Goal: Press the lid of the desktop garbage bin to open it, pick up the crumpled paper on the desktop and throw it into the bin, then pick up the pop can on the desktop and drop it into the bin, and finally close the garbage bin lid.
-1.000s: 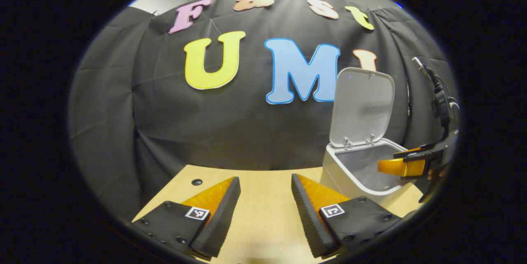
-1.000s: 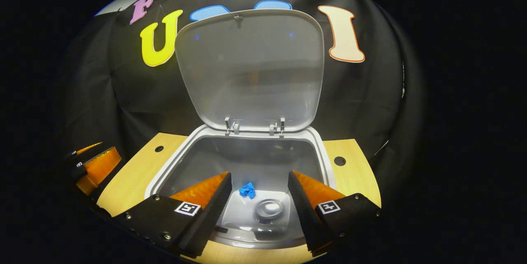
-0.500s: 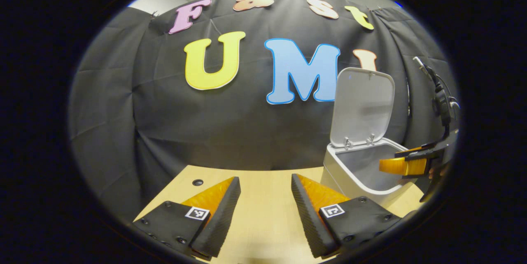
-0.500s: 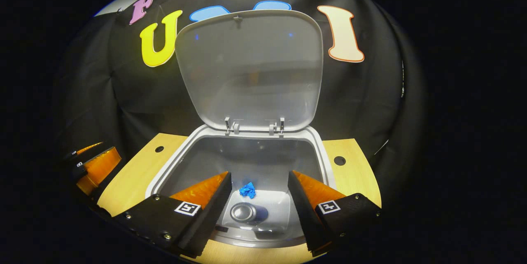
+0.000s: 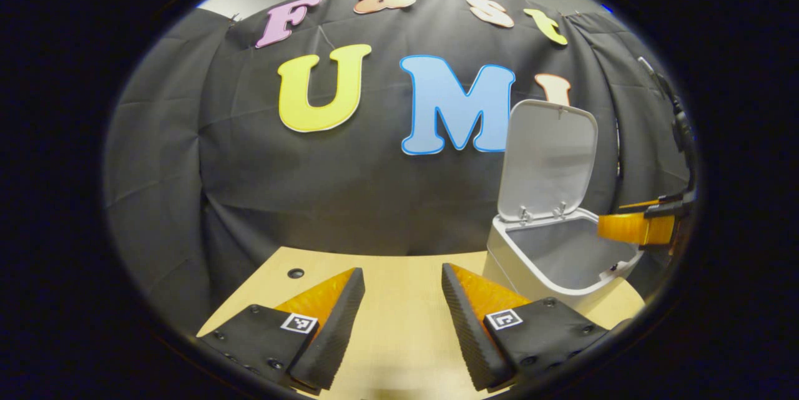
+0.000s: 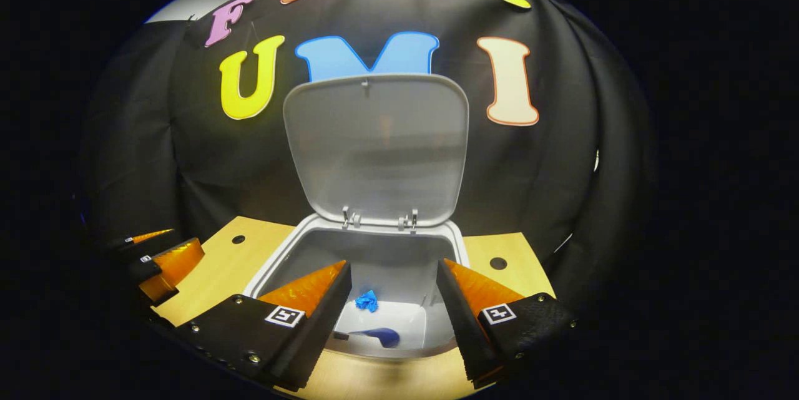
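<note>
The white desktop bin (image 6: pixel 274 266) stands with its lid (image 6: pixel 377 147) upright and open. At its bottom lie the blue crumpled paper (image 6: pixel 367 301) and the pop can (image 6: pixel 379 337), seen as a blue shape on its side. My right gripper (image 6: pixel 392 306) hovers open above the bin's front edge, nothing between its fingers. In the left gripper view the bin (image 5: pixel 499 259) stands at the right with its lid (image 5: pixel 549 160) up, and the right gripper (image 5: pixel 633 228) hangs over it. My left gripper (image 5: pixel 402 316) is open and empty over the wooden table (image 5: pixel 399 300).
The table (image 6: pixel 212 275) has a cable hole on each side of the bin, one hole (image 6: pixel 238 239) at the left and another hole (image 6: pixel 498 263) at the right. The left gripper (image 6: pixel 159 263) shows at the left edge. The black cloth wall stands close behind the bin.
The can has tipped over and settled on its side in the bin. My right gripper has risen and drawn back from the bin. The left gripper has barely moved.
</note>
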Action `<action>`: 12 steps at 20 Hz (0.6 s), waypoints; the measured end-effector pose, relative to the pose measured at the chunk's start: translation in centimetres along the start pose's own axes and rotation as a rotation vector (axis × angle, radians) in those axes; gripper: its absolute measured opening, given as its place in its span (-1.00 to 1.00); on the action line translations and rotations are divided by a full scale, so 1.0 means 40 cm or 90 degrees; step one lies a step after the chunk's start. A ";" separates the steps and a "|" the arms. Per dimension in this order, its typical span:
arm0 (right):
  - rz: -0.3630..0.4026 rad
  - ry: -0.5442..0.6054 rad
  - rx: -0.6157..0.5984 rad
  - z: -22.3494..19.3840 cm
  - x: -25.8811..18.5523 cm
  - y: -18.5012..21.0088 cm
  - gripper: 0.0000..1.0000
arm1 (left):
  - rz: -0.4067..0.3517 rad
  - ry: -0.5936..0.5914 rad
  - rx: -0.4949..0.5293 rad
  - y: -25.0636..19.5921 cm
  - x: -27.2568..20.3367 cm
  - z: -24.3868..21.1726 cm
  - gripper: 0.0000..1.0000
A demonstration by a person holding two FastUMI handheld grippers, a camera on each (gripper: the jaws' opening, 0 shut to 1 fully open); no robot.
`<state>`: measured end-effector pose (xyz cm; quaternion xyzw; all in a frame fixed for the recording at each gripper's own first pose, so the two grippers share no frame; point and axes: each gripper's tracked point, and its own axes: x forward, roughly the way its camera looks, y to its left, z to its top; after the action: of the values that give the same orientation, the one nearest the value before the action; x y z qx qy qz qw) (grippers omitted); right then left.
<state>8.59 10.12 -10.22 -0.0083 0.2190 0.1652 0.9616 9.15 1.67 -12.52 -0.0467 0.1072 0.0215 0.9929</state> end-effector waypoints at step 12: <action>-0.013 -0.121 0.006 0.189 -0.101 0.010 0.75 | -0.001 0.011 -0.013 0.007 -0.008 -0.017 0.70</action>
<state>8.18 9.89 -1.66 0.0099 0.1272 0.1545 0.9797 8.69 1.85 -13.12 -0.0570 0.1154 0.0217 0.9915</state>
